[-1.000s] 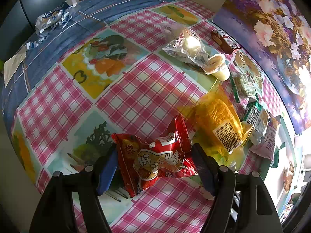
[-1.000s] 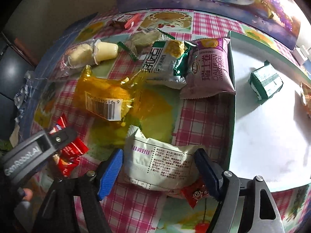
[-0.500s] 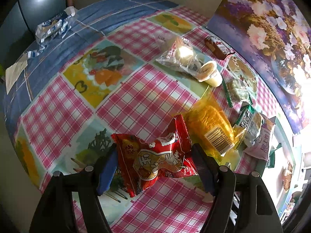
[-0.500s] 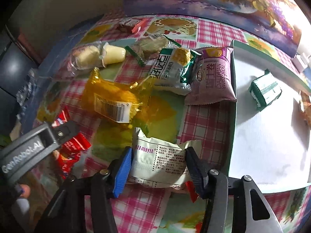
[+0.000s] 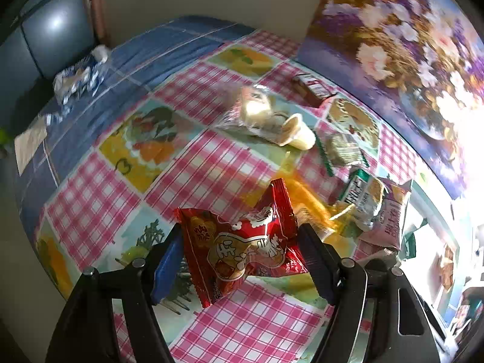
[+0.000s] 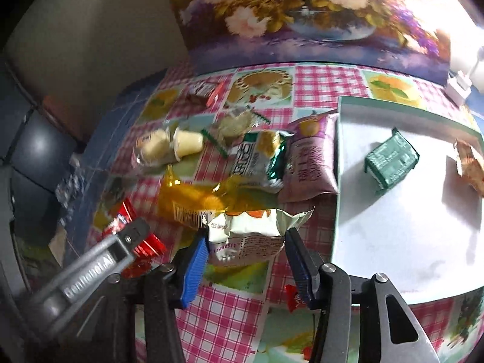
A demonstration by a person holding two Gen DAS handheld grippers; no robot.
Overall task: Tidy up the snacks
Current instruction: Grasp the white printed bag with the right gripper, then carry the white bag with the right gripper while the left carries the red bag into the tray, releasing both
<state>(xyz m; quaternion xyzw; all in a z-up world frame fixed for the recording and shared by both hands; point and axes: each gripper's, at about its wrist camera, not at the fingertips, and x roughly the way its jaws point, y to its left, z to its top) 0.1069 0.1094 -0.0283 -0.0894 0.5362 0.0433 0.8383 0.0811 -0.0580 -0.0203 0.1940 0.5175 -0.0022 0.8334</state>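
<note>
My left gripper (image 5: pixel 242 257) is shut on a red snack packet (image 5: pixel 242 242) and holds it above the checked tablecloth; the packet also shows at the left of the right wrist view (image 6: pixel 133 236). My right gripper (image 6: pixel 246 257) is shut on a white snack packet (image 6: pixel 251 233) and holds it lifted, just left of the white tray (image 6: pixel 393 242). On the tray lie a green box (image 6: pixel 391 161) and an orange packet (image 6: pixel 472 166). On the cloth lie a yellow packet (image 6: pixel 193 199), a green-white packet (image 6: pixel 260 160), a pink packet (image 6: pixel 314 163) and jelly cups (image 6: pixel 169 148).
A small biscuit packet (image 6: pixel 236 124) and a brown-red bar (image 6: pixel 208 90) lie farther back. A flower picture (image 6: pixel 317 18) stands behind the table. A small red candy (image 6: pixel 295 299) lies under my right gripper. A crumpled blue-white wrapper (image 5: pixel 78 78) lies at the far left.
My right gripper has shut on the white packet and lifted it. My left gripper has risen a little with the red packet still held.
</note>
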